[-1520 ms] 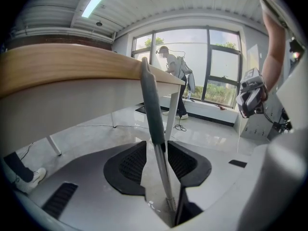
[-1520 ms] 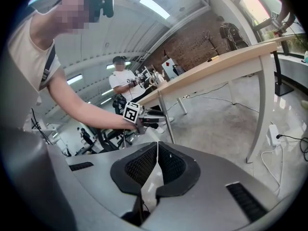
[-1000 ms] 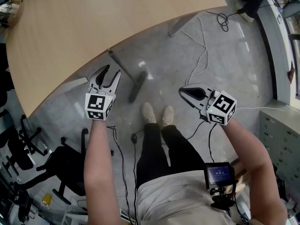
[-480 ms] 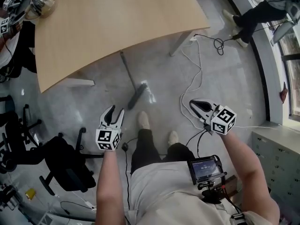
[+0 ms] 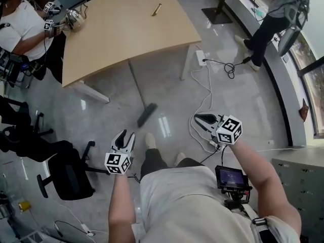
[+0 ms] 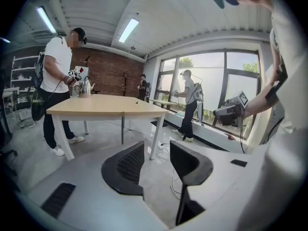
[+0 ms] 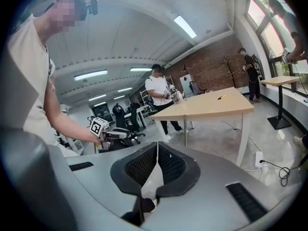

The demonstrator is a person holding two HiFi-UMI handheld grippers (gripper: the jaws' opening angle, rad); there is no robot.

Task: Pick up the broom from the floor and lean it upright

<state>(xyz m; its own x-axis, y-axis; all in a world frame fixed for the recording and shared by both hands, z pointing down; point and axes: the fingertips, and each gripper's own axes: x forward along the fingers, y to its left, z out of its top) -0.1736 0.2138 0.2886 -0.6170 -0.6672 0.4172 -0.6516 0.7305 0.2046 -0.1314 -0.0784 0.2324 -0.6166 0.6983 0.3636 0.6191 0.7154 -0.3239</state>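
The broom (image 5: 144, 111) lies flat on the grey floor in the head view. Its dark head points toward my feet and its thin handle (image 5: 132, 75) runs back under the wooden table (image 5: 126, 24). My left gripper (image 5: 126, 135) hangs below and left of the broom head, well apart from it, open and empty. In the left gripper view the left gripper (image 6: 156, 148) has only floor between its spread jaws. My right gripper (image 5: 197, 117) is off to the broom's right, shut and holding nothing. In its own view the right gripper (image 7: 157, 146) has its pads pressed together.
White cables (image 5: 202, 105) and a power strip (image 5: 201, 57) trail across the floor right of the broom. A black office chair (image 5: 66, 171) stands at the lower left. People stand at the table's far left (image 5: 20, 19) and by the windows (image 5: 273, 14). A small monitor (image 5: 230, 177) hangs at my chest.
The head view has pulled back and up, so the broom now looks smaller and farther off. Both grippers have drawn in toward my body, away from the broom. Their jaws are unchanged.
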